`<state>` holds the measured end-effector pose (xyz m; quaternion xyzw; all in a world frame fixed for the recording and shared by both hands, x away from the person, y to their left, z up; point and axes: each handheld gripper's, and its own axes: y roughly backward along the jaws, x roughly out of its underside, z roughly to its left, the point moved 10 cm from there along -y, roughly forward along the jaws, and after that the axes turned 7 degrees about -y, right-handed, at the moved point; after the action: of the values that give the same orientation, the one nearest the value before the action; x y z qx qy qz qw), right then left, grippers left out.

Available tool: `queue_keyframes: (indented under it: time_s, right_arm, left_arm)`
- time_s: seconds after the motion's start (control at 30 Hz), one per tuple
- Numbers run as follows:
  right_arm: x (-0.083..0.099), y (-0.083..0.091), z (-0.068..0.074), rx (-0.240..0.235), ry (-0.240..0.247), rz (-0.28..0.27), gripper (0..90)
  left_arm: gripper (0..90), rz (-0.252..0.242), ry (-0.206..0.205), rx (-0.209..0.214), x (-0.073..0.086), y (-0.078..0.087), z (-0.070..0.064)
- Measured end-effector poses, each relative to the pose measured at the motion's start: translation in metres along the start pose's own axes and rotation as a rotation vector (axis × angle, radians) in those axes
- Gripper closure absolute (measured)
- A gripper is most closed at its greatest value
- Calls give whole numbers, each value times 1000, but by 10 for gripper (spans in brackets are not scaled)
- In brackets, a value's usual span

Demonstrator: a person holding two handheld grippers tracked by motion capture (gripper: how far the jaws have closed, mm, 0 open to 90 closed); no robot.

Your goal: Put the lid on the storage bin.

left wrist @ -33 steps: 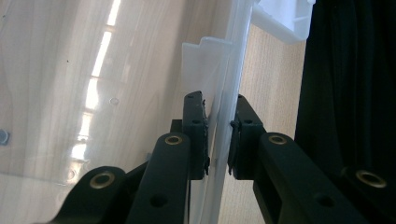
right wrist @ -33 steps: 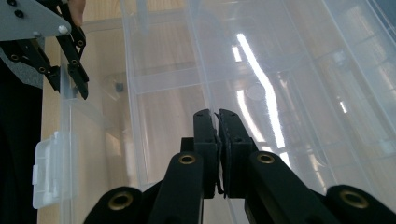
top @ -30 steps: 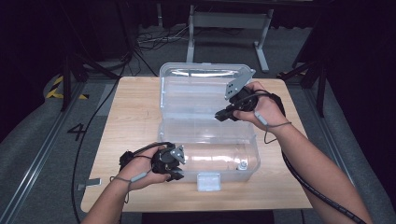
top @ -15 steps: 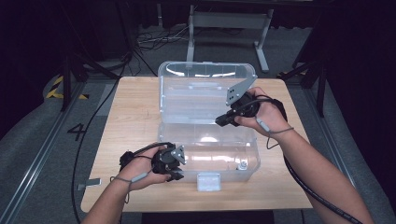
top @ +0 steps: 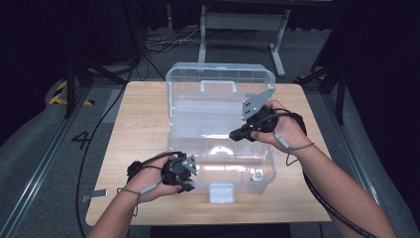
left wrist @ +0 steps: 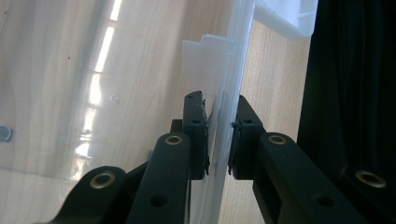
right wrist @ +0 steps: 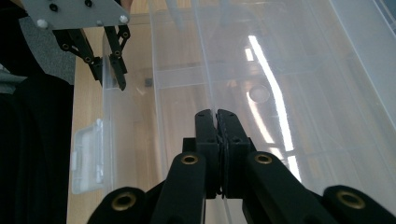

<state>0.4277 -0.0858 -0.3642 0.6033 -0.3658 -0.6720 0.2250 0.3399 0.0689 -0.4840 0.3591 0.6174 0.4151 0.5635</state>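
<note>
A clear plastic storage box [top: 270, 166] stands on the wooden table [top: 141, 129], its lid [top: 218, 74] raised at the back. My left gripper [top: 188, 187] is at the front left corner, shut on the box's front wall [left wrist: 219, 93], one jaw inside and one outside. A white latch [left wrist: 205, 58] sits just beyond the jaws. My right gripper [top: 234, 134] hangs over the box's inside. In the right gripper view it [right wrist: 216, 116] is shut on a thin clear plastic edge [right wrist: 205, 56]; whether that edge belongs to the lid or an inner panel is unclear.
A small grey piece [top: 256, 174] lies on the box floor near the front right corner. The front latch [top: 221, 192] overhangs the table's near side. Dark floor, cables and a metal stand [top: 242, 22] surround the table. The right gripper view shows the left gripper [right wrist: 112, 70] farther off.
My right gripper has moved down and toward the person, staying shut on the clear edge. The left gripper has kept its hold on the front wall.
</note>
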Motion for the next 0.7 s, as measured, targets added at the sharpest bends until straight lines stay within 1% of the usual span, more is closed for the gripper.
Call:
queue_keyframes:
  time_s: [0.2,0.23,0.33,0.6,0.7]
  right_arm:
    - [3,-1,7,-4,4,1,890]
    - [3,-1,7,-1,16,0,890]
    - [4,-1,9,0,19,4,891]
    - [7,-3,16,-4,20,11,892]
    - [8,-4,18,-6,30,16,893]
  left_arm:
    - [799,2,1,-3,0,0,0]
    - [797,4,1,-3,0,0,0]
    - [791,7,1,-1,0,0,-1]
    - [788,10,4,-1,0,0,-1]
    - [787,11,2,-1,0,0,-1]
